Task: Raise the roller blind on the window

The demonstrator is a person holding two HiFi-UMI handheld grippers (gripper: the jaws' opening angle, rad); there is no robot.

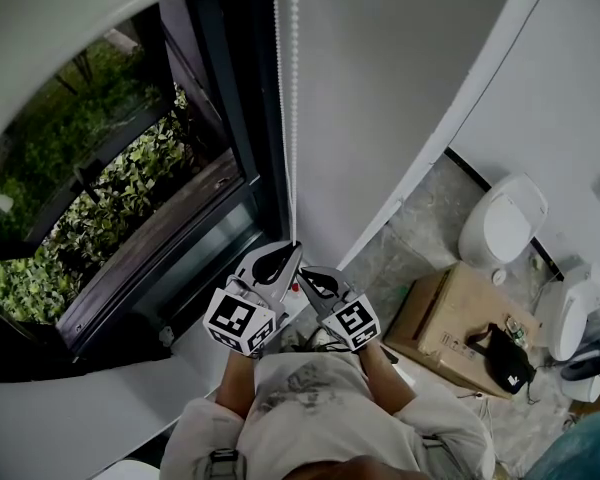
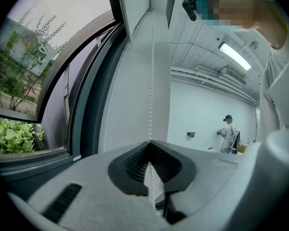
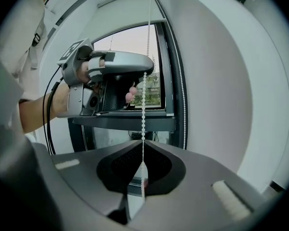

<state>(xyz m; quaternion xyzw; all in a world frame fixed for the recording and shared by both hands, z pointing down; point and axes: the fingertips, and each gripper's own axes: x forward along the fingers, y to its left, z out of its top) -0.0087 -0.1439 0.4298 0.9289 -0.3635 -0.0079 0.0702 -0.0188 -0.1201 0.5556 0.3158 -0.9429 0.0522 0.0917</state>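
The white bead chain (image 1: 292,118) hangs in two strands beside the dark window frame (image 1: 242,118). My left gripper (image 1: 292,247) is shut on one strand, which runs straight down into its closed tips (image 2: 150,142). Just below and right of it, my right gripper (image 1: 303,272) is also shut on the chain (image 3: 144,109), which enters its closed tips (image 3: 143,144). In the right gripper view the left gripper (image 3: 145,71) pinches the same strand higher up. A pale curved surface (image 1: 50,38) crosses the window's top; I cannot tell if it is the blind.
Green plants (image 1: 120,208) show through the glass. A grey wall panel (image 1: 400,78) stands right of the chain. On the floor to the right are a cardboard box (image 1: 445,323), a black bag (image 1: 506,360) and white fixtures (image 1: 505,223). A person (image 2: 228,134) stands far off.
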